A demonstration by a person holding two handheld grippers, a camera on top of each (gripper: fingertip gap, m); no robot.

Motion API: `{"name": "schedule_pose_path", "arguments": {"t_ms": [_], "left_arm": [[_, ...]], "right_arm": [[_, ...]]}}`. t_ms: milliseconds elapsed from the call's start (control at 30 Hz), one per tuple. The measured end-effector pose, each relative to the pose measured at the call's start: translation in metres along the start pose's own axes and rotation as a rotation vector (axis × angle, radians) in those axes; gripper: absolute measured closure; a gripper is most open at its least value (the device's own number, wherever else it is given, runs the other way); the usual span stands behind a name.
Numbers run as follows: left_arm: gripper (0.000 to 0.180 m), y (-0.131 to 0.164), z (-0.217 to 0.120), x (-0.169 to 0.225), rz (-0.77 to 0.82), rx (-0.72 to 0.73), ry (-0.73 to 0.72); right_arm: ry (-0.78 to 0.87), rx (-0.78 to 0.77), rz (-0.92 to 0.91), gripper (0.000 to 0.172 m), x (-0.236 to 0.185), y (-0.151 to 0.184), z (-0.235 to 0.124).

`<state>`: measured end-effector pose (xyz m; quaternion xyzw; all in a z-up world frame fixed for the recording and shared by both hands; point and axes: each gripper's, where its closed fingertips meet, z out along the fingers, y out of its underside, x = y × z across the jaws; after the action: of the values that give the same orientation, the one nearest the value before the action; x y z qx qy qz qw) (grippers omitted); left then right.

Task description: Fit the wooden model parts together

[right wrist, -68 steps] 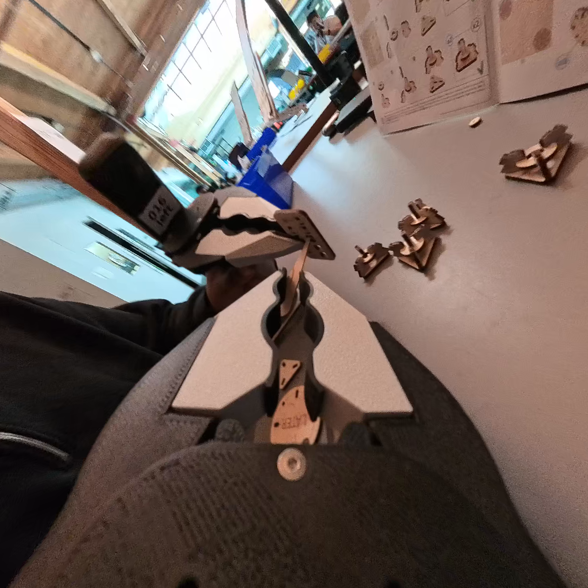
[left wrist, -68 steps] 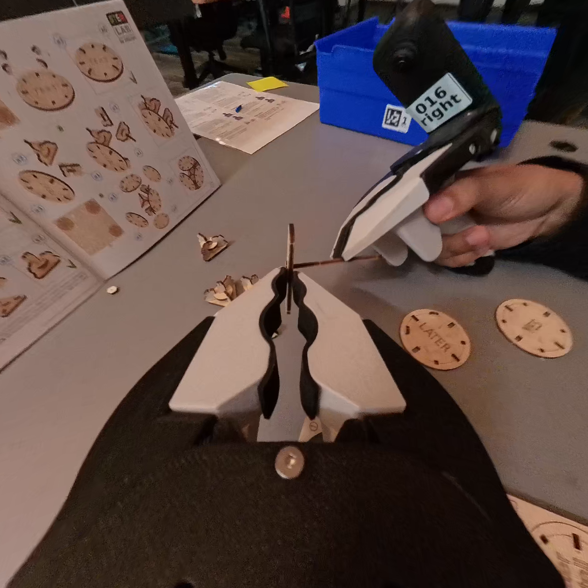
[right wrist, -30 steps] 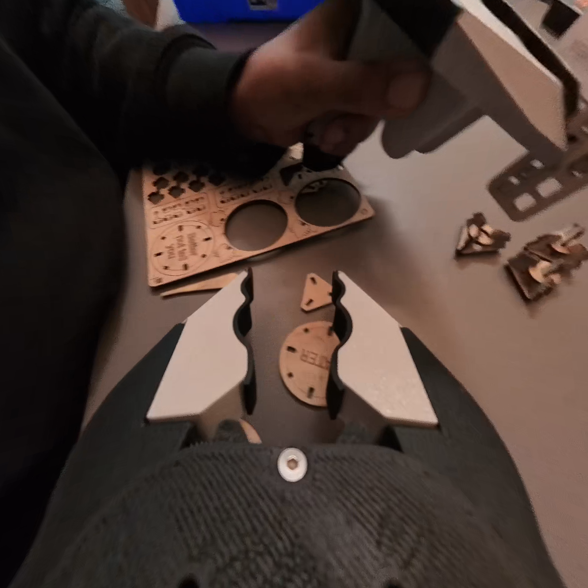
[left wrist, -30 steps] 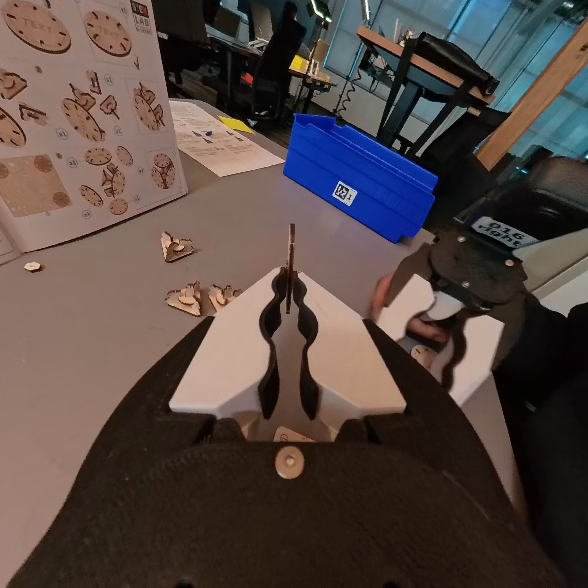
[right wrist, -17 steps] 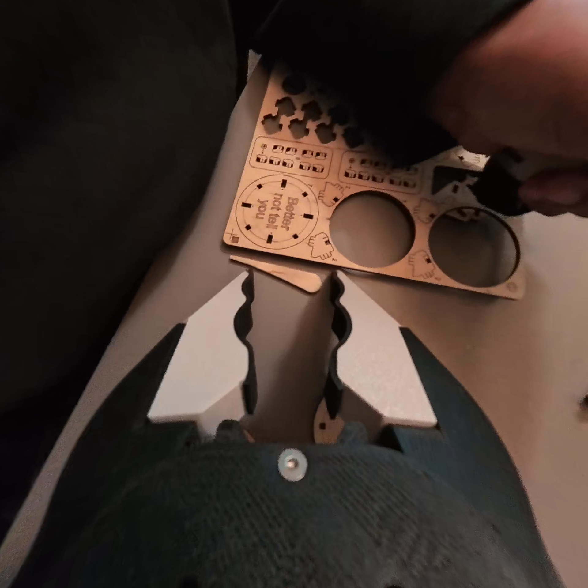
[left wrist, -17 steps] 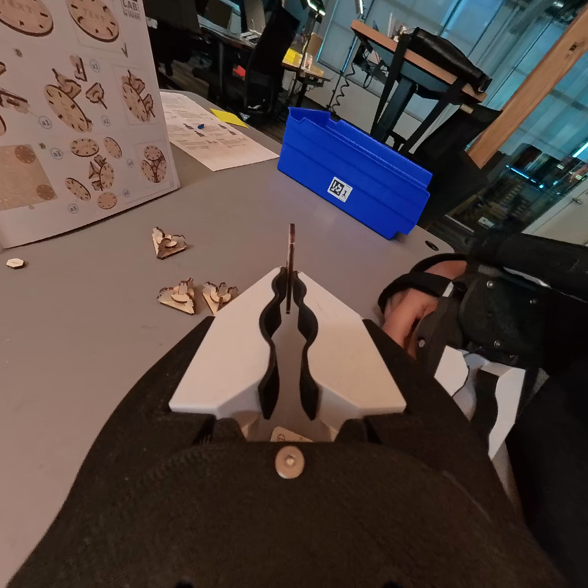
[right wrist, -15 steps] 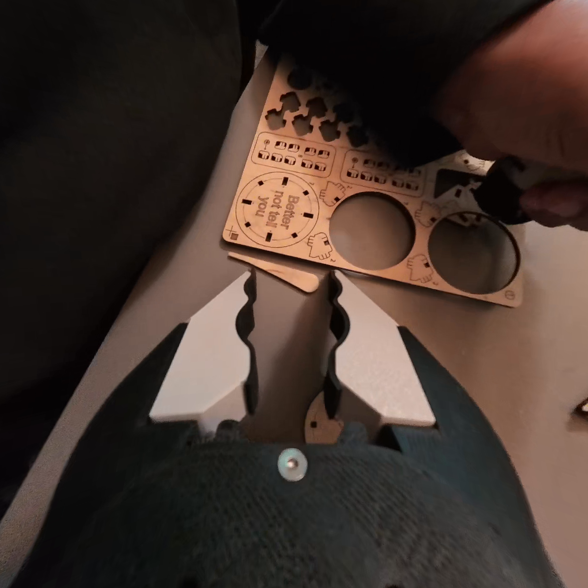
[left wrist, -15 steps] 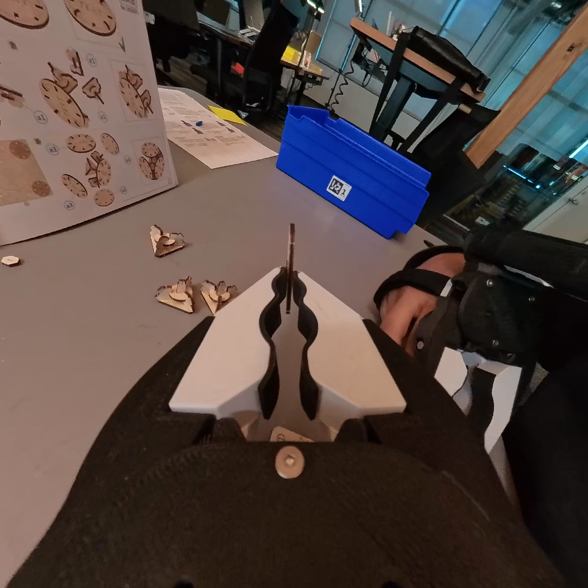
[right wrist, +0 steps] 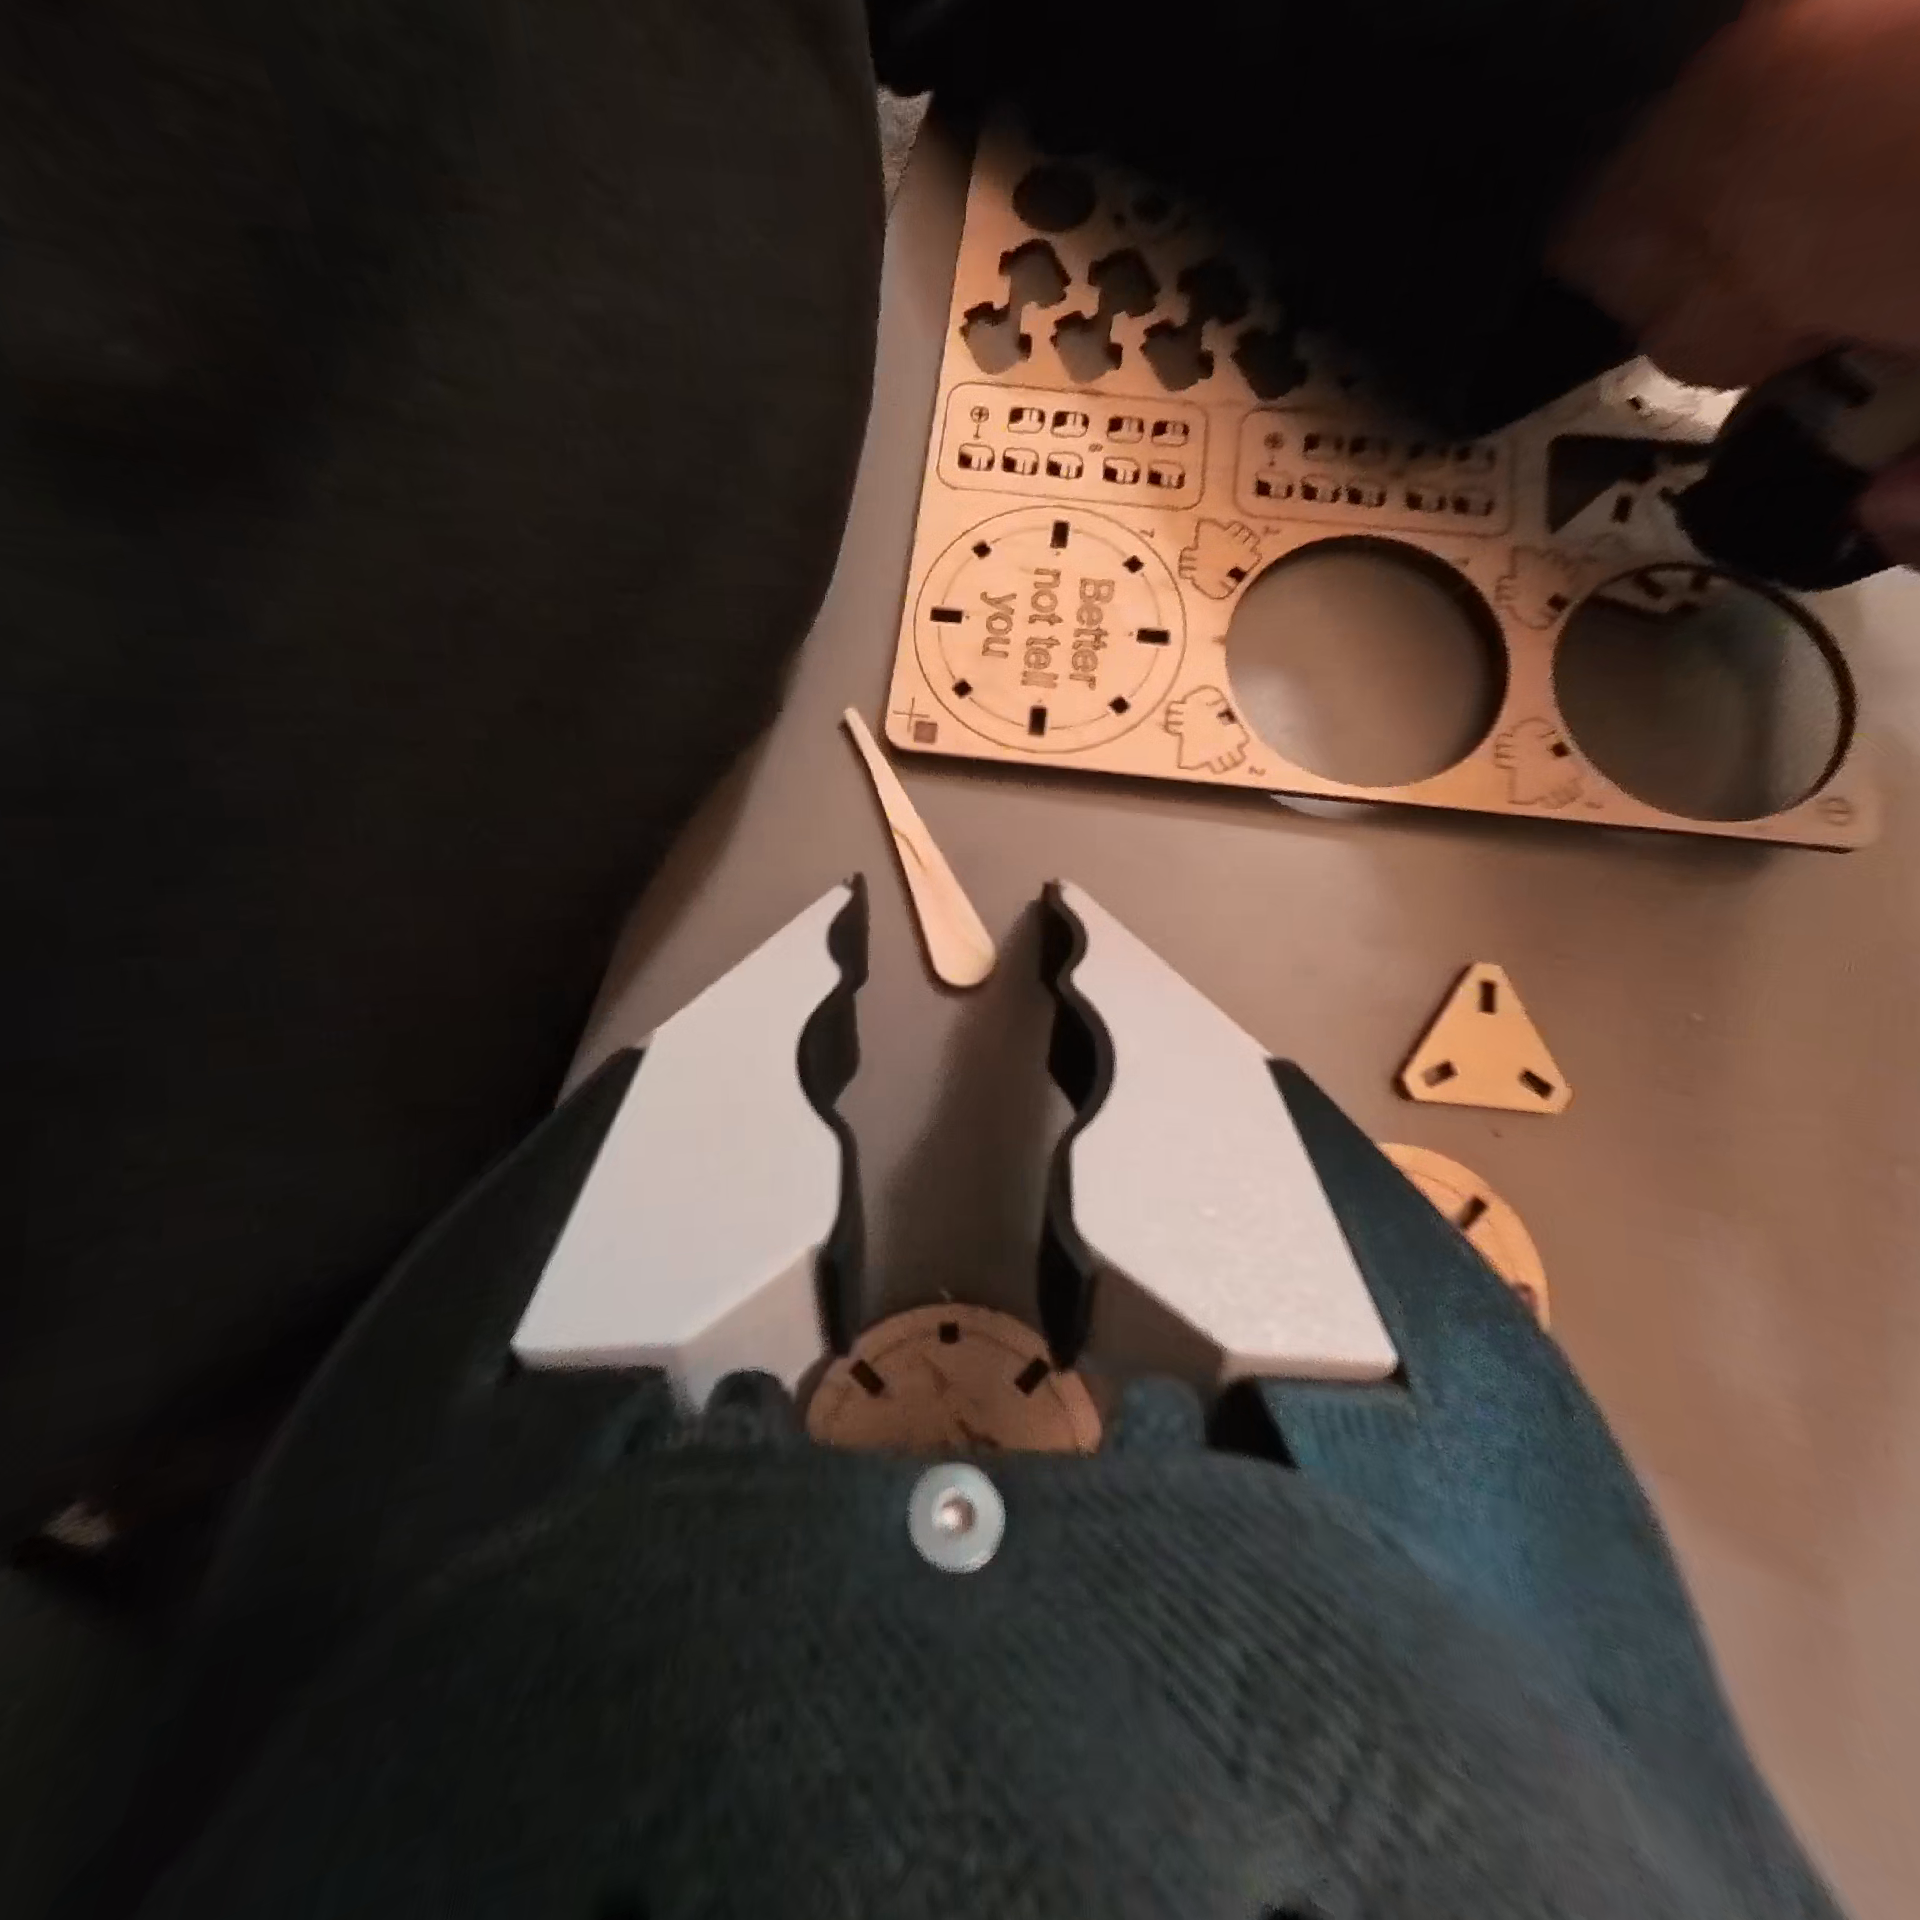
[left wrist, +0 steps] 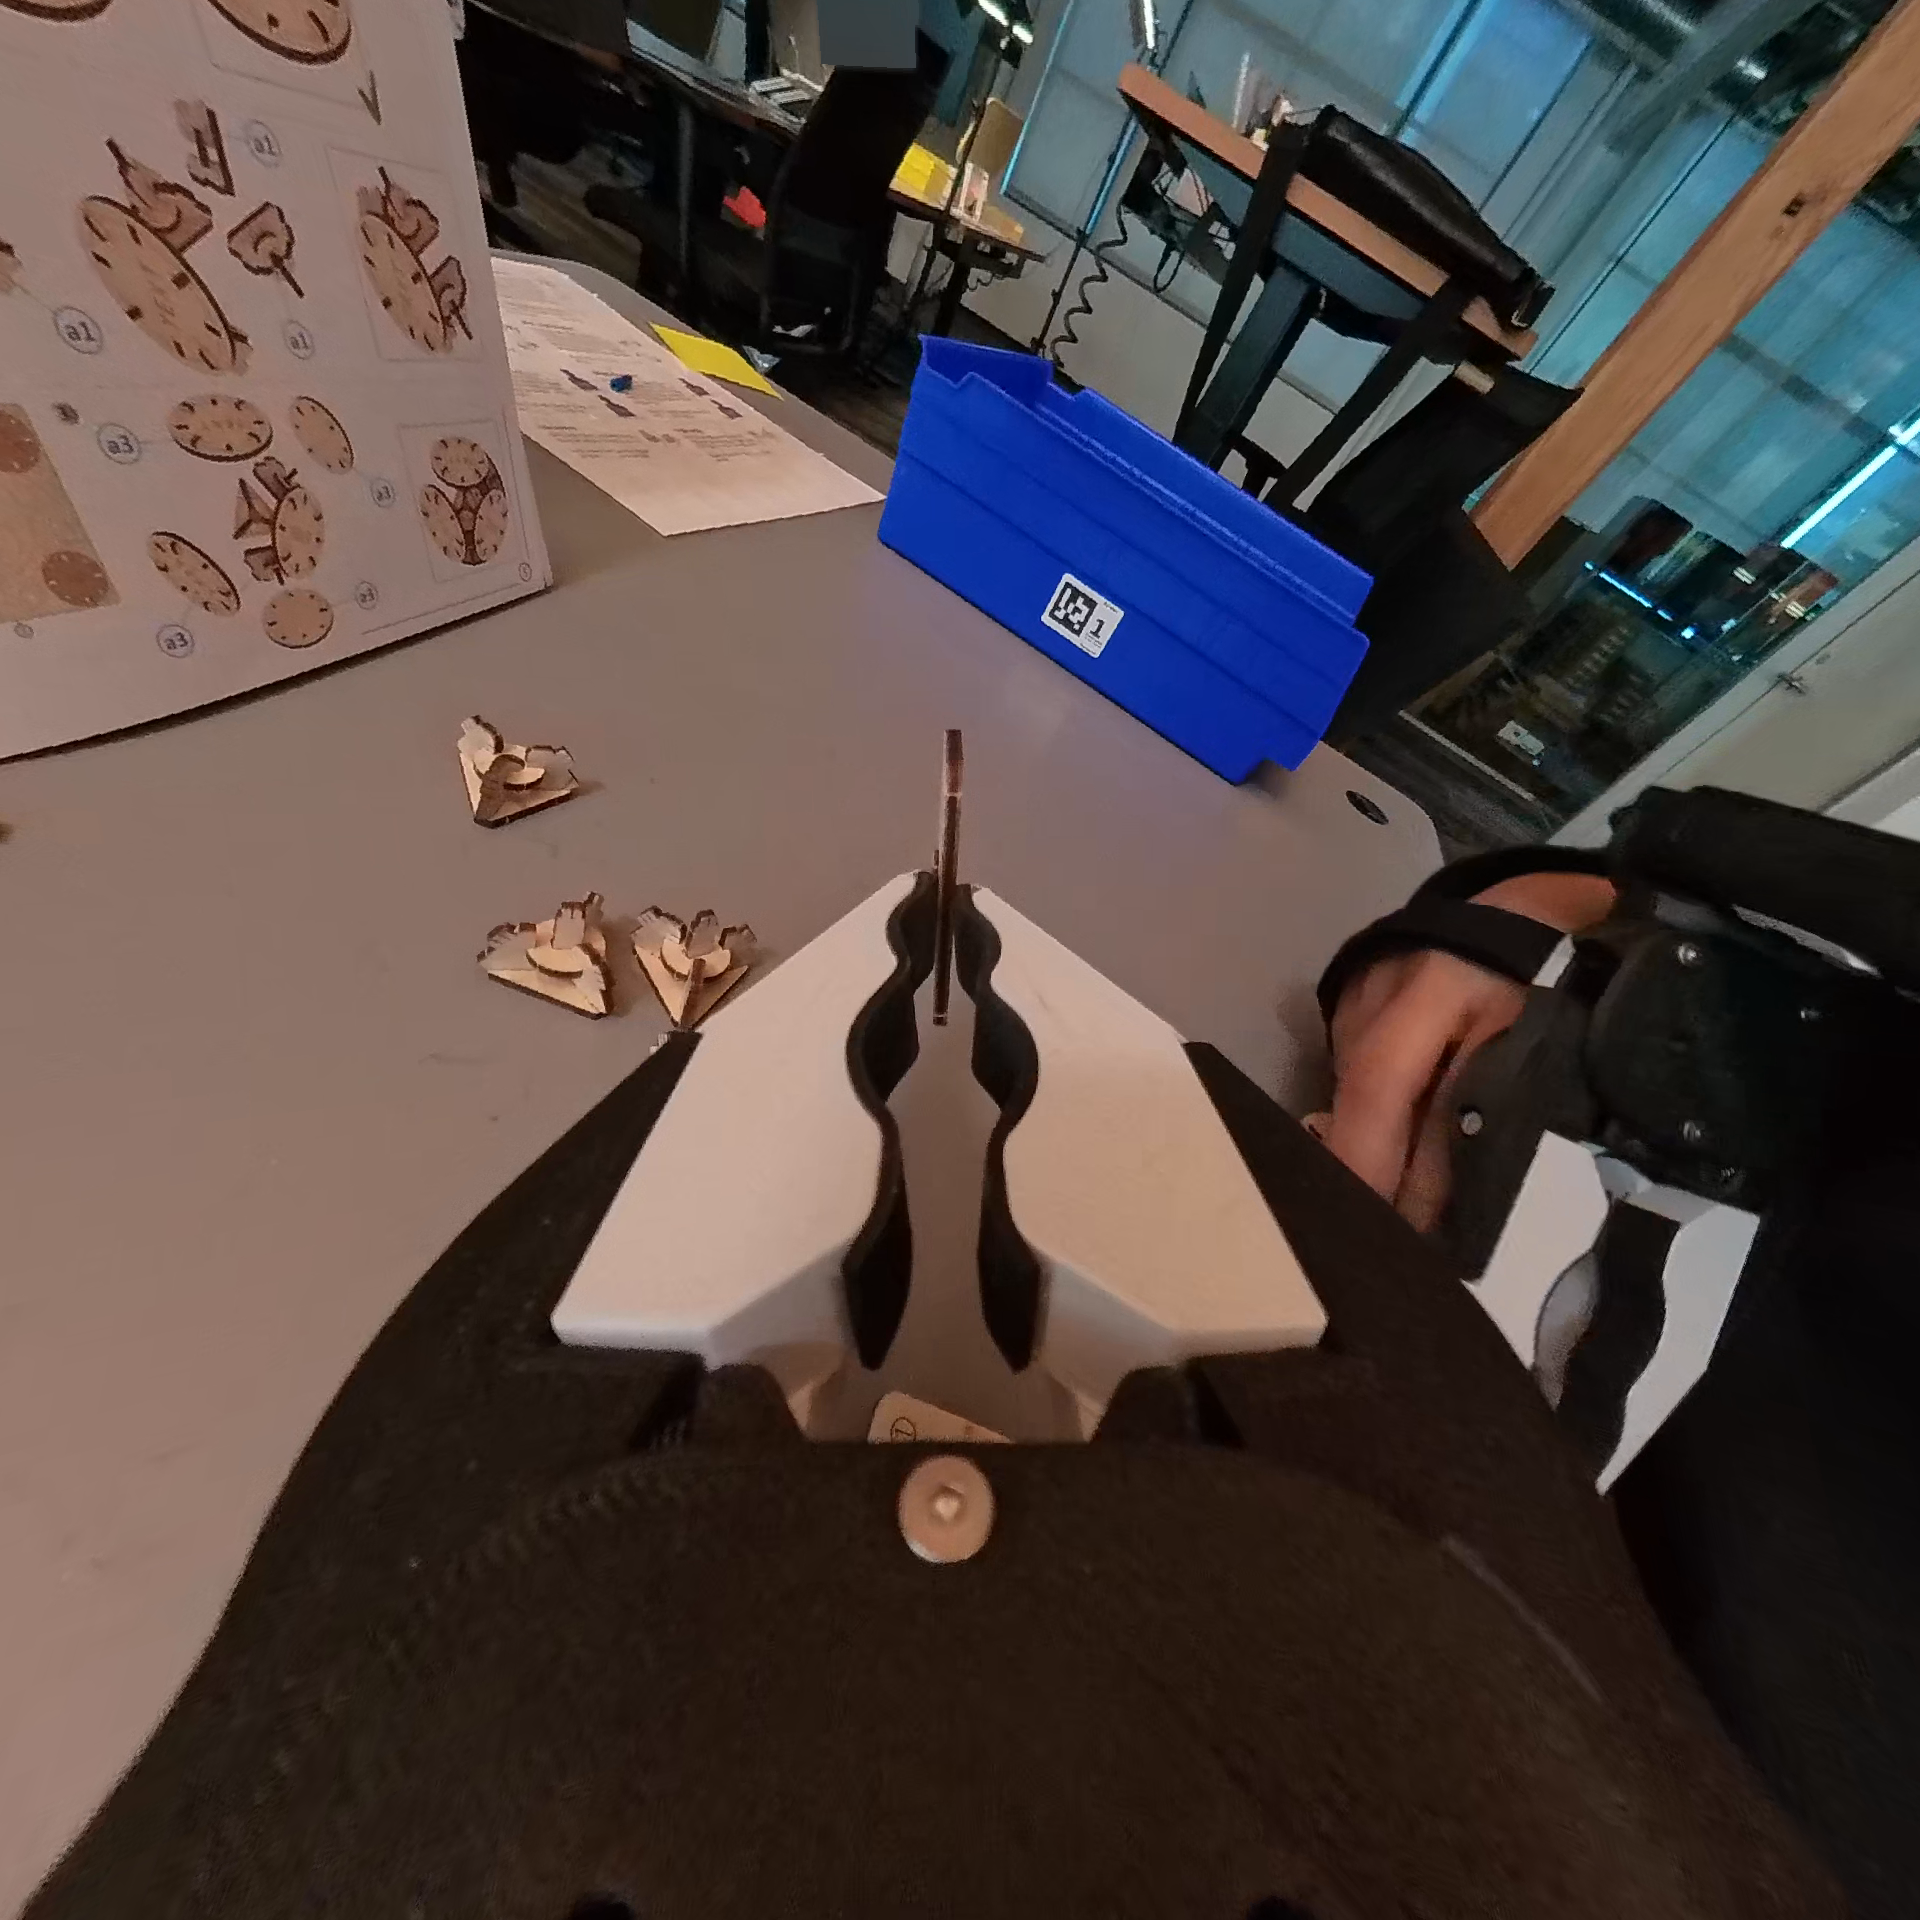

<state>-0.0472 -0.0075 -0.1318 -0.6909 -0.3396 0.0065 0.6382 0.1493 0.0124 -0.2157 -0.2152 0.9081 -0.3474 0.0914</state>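
Observation:
My left gripper (left wrist: pixel 943 896) is shut on a thin wooden plate (left wrist: pixel 950 821), held edge-on and upright above the grey table (left wrist: pixel 260 1091). My right gripper (right wrist: pixel 954 891) is open and low over the table. The wide end of a slim wooden pointer (right wrist: pixel 930 894) lies flat between its fingertips (right wrist: pixel 1051 904), with a gap on each side. The pointer's thin end reaches toward a cut-out wooden sheet (right wrist: pixel 1351 790). In the left wrist view the right gripper (left wrist: pixel 1605 1320) and the hand holding it are at the right edge.
A wooden triangle (right wrist: pixel 1484 1044) and two slotted discs (right wrist: pixel 951 1392) (right wrist: pixel 1475 1226) lie near the right gripper. Three small wooden assemblies (left wrist: pixel 551 956) (left wrist: pixel 691 956) (left wrist: pixel 514 774), a blue bin (left wrist: pixel 1122 551), an instruction board (left wrist: pixel 229 364) and a paper (left wrist: pixel 665 426) lie beyond the left gripper.
The right gripper moved forward and turned, and its jaws narrowed, so the pointer's wide end now lies between its fingertips. The left gripper keeps the plate and barely moves.

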Motion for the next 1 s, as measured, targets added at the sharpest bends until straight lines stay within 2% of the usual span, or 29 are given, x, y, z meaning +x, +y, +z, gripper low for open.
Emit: {"name": "schedule_pose_path", "arguments": {"t_ms": [133,267,367,533,667,833,1000], "left_arm": [[0.18,-0.003,-0.002,0.002,0.011,0.011,-0.001],[0.18,-0.005,-0.002,0.006,0.02,0.019,0.007],[0.18,-0.007,-0.002,0.01,0.028,0.023,0.016],[0.18,-0.01,-0.002,0.015,0.045,0.037,0.02],[0.18,-0.009,-0.002,0.013,0.022,0.045,0.025],[0.18,-0.007,0.0,0.013,-0.106,0.063,0.098],[0.18,-0.01,-0.001,0.017,-0.376,0.115,0.283]], "right_arm": [[0.039,0.06,0.03,0.163,-0.006,-0.004,0.004],[0.161,0.064,0.016,0.165,-0.008,-0.006,0.005],[0.352,0.013,-0.01,0.165,0.004,-0.004,-0.002],[0.628,0.189,0.188,0.166,0.054,-0.005,-0.061],[0.772,0.326,0.29,0.166,0.098,-0.001,-0.106],[0.924,0.339,0.18,0.166,0.142,-0.017,-0.132],[1.028,0.227,0.043,0.166,0.173,-0.014,-0.129]]}}
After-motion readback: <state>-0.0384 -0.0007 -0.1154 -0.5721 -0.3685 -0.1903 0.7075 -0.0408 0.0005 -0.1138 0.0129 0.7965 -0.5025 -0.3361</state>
